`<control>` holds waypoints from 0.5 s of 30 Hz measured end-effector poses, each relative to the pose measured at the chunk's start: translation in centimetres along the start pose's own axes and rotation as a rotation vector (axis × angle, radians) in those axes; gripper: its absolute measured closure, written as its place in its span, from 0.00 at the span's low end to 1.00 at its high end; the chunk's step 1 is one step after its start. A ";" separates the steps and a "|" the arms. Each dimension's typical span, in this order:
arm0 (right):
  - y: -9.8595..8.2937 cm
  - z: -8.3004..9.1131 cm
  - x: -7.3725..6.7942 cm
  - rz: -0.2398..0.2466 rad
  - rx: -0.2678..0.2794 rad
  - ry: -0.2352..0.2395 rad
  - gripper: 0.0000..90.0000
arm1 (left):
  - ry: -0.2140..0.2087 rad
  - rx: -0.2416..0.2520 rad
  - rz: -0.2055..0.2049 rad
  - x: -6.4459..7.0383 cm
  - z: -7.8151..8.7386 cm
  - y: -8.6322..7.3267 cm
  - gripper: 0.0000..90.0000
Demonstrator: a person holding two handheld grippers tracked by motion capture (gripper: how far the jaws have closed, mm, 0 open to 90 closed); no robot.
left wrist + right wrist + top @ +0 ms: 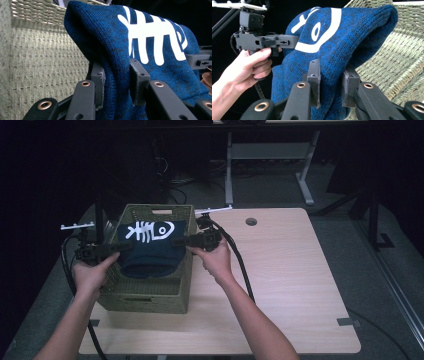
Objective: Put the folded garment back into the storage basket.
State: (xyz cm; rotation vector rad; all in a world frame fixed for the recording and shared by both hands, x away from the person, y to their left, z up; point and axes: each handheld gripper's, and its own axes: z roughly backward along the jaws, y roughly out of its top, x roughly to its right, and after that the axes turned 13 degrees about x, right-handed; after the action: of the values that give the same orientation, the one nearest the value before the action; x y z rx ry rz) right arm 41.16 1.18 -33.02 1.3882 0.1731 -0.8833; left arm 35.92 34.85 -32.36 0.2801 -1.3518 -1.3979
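1. Left gripper (116,82): its fingers (98,82) are pinched tight on a fold of the blue knit hat (150,60).
2. Right gripper (329,83): clamped on the hat's opposite edge, cloth bunched between the pads.
3. The hat, with its white fish-bone print, hangs stretched between both grippers over the open green woven basket (150,297).
4. The basket sits at the left of the table (290,280).
5. The hat's lower part is hidden behind the jaws, and the basket's inside is too dark to read.

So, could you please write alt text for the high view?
Two hand-held grippers, left and right, hold a blue sweater with a white fish skeleton by its sides over a green woven basket on a wooden table.
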 end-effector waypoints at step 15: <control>-0.7 -2.1 0.2 0.009 -0.015 -0.032 0.81 | 0.062 -0.017 -0.005 -1.4 -0.2 -0.3 0.76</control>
State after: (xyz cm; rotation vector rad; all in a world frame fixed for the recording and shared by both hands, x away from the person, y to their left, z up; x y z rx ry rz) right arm 41.65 3.03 -34.18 1.3594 0.1490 -0.8948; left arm 36.41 35.84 -33.33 0.3131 -1.2881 -1.3933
